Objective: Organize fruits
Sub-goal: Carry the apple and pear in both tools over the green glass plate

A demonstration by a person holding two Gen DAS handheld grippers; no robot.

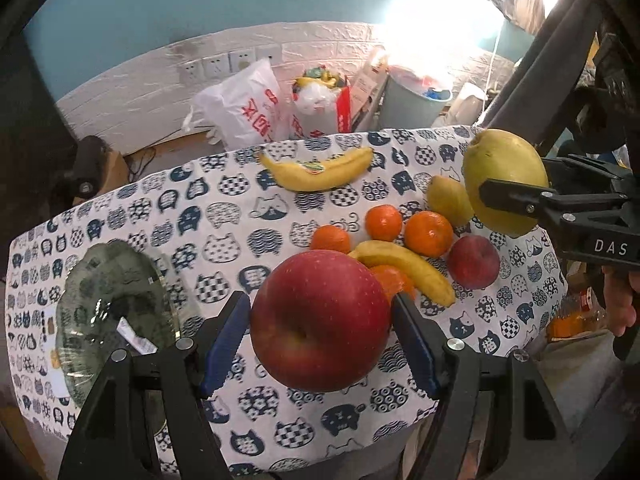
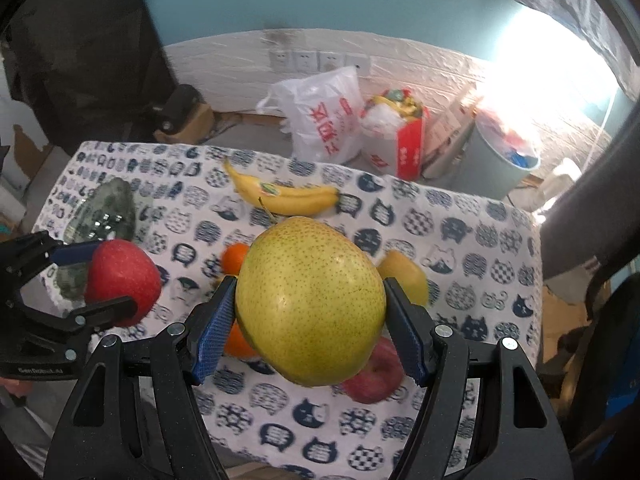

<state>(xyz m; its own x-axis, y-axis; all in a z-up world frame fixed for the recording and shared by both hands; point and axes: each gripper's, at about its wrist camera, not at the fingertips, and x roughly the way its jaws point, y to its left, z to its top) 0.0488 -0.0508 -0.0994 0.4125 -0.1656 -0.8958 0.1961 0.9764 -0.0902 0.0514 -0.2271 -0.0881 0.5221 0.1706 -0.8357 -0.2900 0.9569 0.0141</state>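
Two fruits aloft at once: apple (image 1: pixel 320 320) pinched in the left gripper (image 1: pixel 320 332), pear (image 2: pixel 310 300) clamped in the right gripper (image 2: pixel 308 320), both clear above the tablecloth (image 1: pixel 240 208). Glass plate (image 1: pixel 112 312) off to the apple's left, loose fruit pile (image 1: pixel 404 248) beyond it. Risks: round skins slipping from flat pads; collision if converging on the plate; rolling off on release.

Each camera rides just behind its own fingers, tilted steeply down at the table (image 1: pixel 224 216) from above its near edge. The left view looks from the left end, the right view from further right. Both face the white brick wall (image 2: pixel 400 60) and share the cat-print cloth, the far banana (image 1: pixel 316 170) and the glass plate (image 2: pixel 108 216). Each sees the other's tool at its edge.
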